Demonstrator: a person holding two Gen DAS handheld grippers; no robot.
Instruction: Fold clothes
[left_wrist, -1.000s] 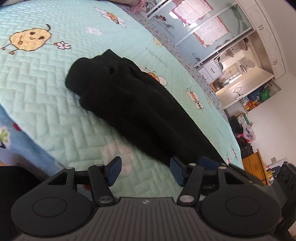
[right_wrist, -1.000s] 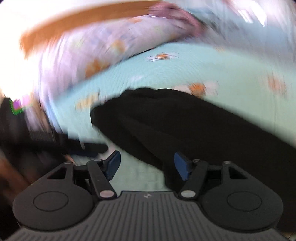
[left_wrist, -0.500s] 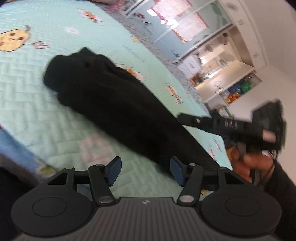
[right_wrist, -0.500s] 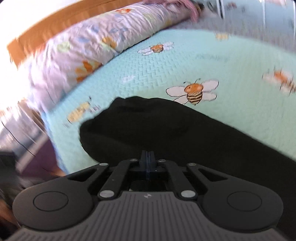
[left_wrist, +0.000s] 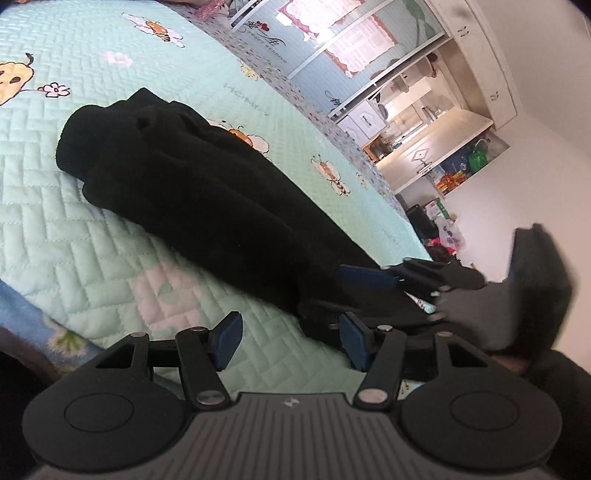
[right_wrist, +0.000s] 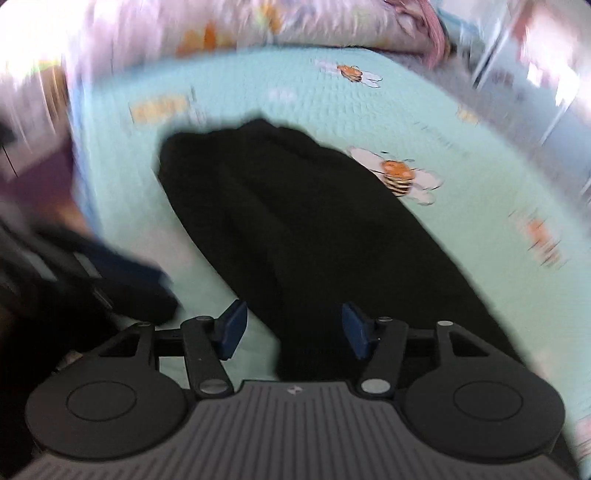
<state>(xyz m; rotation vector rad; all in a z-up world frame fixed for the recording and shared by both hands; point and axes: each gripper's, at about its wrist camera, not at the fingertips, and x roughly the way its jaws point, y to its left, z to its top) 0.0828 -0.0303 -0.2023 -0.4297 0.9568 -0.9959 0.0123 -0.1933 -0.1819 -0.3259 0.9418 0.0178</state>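
Inventory: one black garment (left_wrist: 192, 192), one quilted bedspread (left_wrist: 74, 229), two grippers.

The black garment lies as a long, bunched mass across the mint-green bedspread, one rounded end toward the far side of the bed, the other end running toward both grippers. Its type cannot be determined; the dark fabric shows only soft folds and a matte, fleecy surface. Part of its near end is hidden behind the gripper bodies.

The left gripper (left_wrist: 291, 338) has its jaws standing apart at a medium gap with nothing between them; only bedspread shows in the gap, and the garment's edge lies just beside the right-hand blue pad. The right gripper (right_wrist: 293, 330) has its jaws opening; the garment's near end sits in the gap, and neither pad presses on it. In the left wrist view the right gripper (left_wrist: 369, 291) appears at the garment's near end, its body blurred and cut off by the frame edge.

The right wrist view is motion-blurred: a patterned pillow (right_wrist: 258, 22) along the far side is smeared, and a dark shape at lower left with a blue pad is probably the left gripper (right_wrist: 122, 273).

The bedspread is stitched in a herringbone quilt pattern with printed bees (left_wrist: 159, 29) and flowers. White cabinets (left_wrist: 472, 70) stand beyond the bed.
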